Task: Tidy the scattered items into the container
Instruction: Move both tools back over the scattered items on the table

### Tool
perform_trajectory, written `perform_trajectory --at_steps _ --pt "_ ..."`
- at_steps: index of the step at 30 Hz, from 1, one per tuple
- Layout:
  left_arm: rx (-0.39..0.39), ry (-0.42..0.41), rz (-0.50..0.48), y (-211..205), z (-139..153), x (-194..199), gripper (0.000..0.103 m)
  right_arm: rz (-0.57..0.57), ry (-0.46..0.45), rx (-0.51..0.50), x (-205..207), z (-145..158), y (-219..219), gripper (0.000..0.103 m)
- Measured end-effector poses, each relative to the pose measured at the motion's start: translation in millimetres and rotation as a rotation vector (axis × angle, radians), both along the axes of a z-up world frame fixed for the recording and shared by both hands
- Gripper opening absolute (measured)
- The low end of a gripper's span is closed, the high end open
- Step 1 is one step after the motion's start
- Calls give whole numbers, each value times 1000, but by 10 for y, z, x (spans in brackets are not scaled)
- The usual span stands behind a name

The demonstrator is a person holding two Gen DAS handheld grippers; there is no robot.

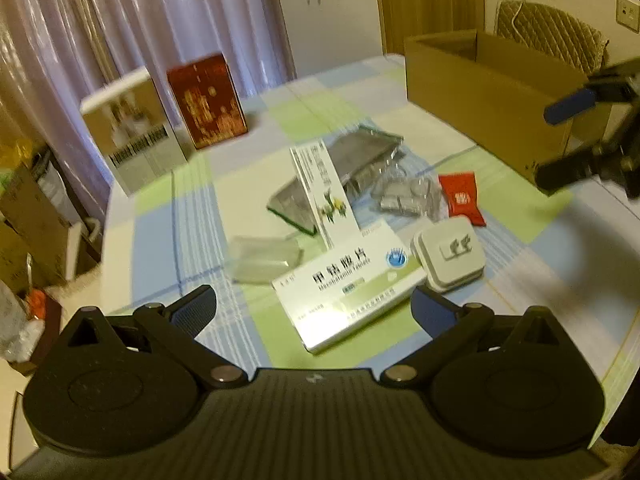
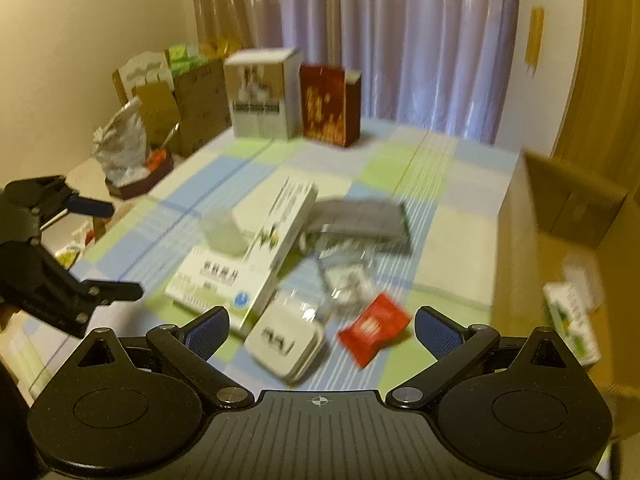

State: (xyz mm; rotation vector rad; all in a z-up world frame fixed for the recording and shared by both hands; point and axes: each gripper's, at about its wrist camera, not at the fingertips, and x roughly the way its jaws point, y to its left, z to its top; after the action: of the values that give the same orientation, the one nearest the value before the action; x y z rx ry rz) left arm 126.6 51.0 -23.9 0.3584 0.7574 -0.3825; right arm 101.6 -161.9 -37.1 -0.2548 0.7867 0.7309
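Note:
A pile of small items lies on the checked tablecloth: a flat white medicine box (image 1: 348,284) (image 2: 212,280), a long white box with a flower print (image 1: 324,192) (image 2: 280,228), a white square case (image 1: 448,254) (image 2: 286,344), a red sachet (image 1: 462,198) (image 2: 374,326), clear blister packs (image 1: 408,194) (image 2: 348,276) and a grey flat pack (image 1: 340,172) (image 2: 360,216). The open cardboard box (image 1: 488,92) (image 2: 560,240) stands to the right and holds a white-green packet (image 2: 572,320). My left gripper (image 1: 314,308) (image 2: 108,248) hangs open over the medicine box. My right gripper (image 2: 322,332) (image 1: 560,144) is open above the case and sachet.
Two upright cartons, one white (image 1: 136,132) (image 2: 262,92) and one dark red (image 1: 206,100) (image 2: 330,104), stand at the table's far side before a curtain. Bags, cartons and a foil-wrapped item (image 2: 120,148) crowd the area beside the table. A padded chair (image 1: 552,32) stands behind the cardboard box.

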Motion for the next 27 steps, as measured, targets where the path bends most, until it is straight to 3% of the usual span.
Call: perform_trajectory --at_steps 6,12,20,27 --pt "-5 48 -18 -29 -317 179 102 11 52 -45 58 -315 53 103" --pt "93 40 -185 -89 -555 375 102 43 64 -90 136 -518 64 103" --pt "117 96 -408 -201 -781 746 102 40 89 -117 242 -719 113 103" --pt "86 237 -403 -180 -875 824 101 20 107 -116 343 -785 103 103"
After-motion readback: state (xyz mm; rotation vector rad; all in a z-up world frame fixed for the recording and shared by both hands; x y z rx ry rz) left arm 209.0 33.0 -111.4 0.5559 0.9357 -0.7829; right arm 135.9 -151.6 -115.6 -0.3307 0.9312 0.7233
